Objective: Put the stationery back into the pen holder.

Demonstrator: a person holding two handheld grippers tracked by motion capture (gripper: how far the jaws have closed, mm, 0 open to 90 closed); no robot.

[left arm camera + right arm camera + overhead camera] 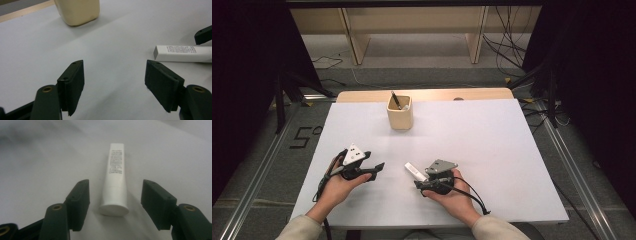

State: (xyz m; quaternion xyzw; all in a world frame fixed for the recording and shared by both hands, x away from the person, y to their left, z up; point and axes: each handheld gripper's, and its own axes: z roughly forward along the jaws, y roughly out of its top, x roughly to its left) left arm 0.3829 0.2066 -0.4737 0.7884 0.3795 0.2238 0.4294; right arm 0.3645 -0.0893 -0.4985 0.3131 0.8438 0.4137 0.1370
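Near the front edge of the white table (522, 165), a white tube (115, 180) lies flat, its cap end between the right gripper (115, 203)'s wide-apart pads without touching them, while the left gripper (114, 83) gapes wide on nothing just beside it, well short of the beige cup (400, 114) near the back edge.

Grey floor (422, 75), wood shelf legs (354, 42), cables (507, 45).
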